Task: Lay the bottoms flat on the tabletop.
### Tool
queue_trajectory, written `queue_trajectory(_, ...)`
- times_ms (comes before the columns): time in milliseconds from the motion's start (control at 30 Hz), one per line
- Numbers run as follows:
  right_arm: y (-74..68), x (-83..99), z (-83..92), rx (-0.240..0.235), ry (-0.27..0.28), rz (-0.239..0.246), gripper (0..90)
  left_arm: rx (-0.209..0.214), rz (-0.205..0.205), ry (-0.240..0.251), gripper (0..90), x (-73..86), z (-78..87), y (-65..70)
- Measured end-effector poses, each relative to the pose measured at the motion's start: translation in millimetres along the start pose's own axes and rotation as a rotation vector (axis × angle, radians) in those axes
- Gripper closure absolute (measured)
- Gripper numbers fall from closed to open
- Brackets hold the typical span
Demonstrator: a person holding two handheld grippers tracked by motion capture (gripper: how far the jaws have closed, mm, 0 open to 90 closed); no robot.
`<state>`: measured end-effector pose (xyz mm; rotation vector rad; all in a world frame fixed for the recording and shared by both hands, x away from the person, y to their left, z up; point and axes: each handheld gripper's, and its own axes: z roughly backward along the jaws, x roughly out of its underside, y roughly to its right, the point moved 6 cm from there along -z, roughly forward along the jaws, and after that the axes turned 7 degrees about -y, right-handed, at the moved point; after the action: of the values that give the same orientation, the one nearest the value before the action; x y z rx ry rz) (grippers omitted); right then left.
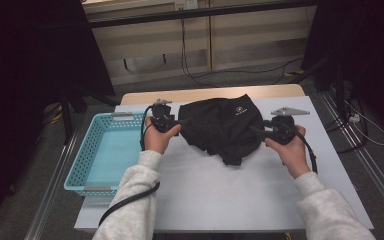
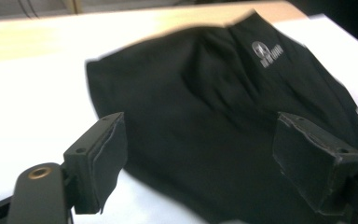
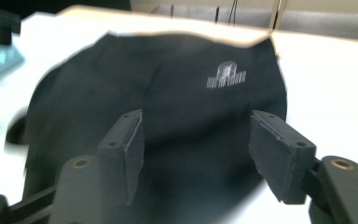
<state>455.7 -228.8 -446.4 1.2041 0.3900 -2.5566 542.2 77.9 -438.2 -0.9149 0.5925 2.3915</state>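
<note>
Dim room, dark drapes left and right, cables on the floor beyond. White table (image 1: 220, 200) in the middle, its wooden far edge showing, with a blue basket (image 1: 87, 155) at the left edge, nothing seen inside. Black garment (image 1: 222, 127) lying crumpled on the far middle of the table, small white logo (image 1: 239, 111) near its far right corner, one dark fold trailing toward the near side.

Left gripper (image 1: 177, 122) at the garment's left edge, right gripper (image 1: 254, 131) at its right edge, each in a hand with a pale sleeve. Both sets of jaws spread, pads bare, nothing pinched; in the gripper views black cloth lies beyond and between the pads (image 2: 107, 163) (image 3: 133, 144), not pressed by them.

Likely step: taking hold of the garment at two opposite edges, perhaps to fold it or lift it toward the basket. To do it well: bring each pair of jaws low, so that one pad slides under the hem and the other over it. Pinch only one layer or a clean fold, not a bunched heap. Close both sides at matching points, so the cloth hangs level. Lift gently and together, keeping slight tension between the hands. Mind the trailing near fold, which may drag or catch.
</note>
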Motion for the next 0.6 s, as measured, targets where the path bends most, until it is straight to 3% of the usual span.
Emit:
queue_trajectory(33,0.0,0.0,0.0,0.0,0.0,0.0,34.5,0.006,-0.008,-0.004,18.4,5.5,2.6,3.9)
queue_trajectory(133,-10.3,29.0,14.8,0.009,-0.016,0.038,31.0,0.013,-0.03,0.001,16.9,19.1,11.4,13.8)
queue_trajectory(200,-13.7,34.5,17.7,0.012,-0.018,0.048,30.0,0.018,-0.043,0.014,16.8,26.7,15.7,20.0)
queue_trajectory(300,-30.7,52.7,24.2,-0.012,-0.02,0.079,28.3,0.035,-0.058,0.02,15.5,38.9,20.1,31.0)
queue_trajectory(467,-45.1,63.4,22.2,-0.038,-0.023,0.105,27.0,0.059,-0.097,0.032,13.7,53.0,26.0,45.6)
queue_trajectory(500,-50.0,64.2,19.5,-0.048,-0.031,0.126,26.6,0.065,-0.1,0.03,13.0,55.6,26.0,47.1)
queue_trajectory(600,-53.1,64.7,16.7,-0.051,-0.032,0.124,26.7,0.063,-0.108,0.025,12.7,64.7,23.7,48.7)
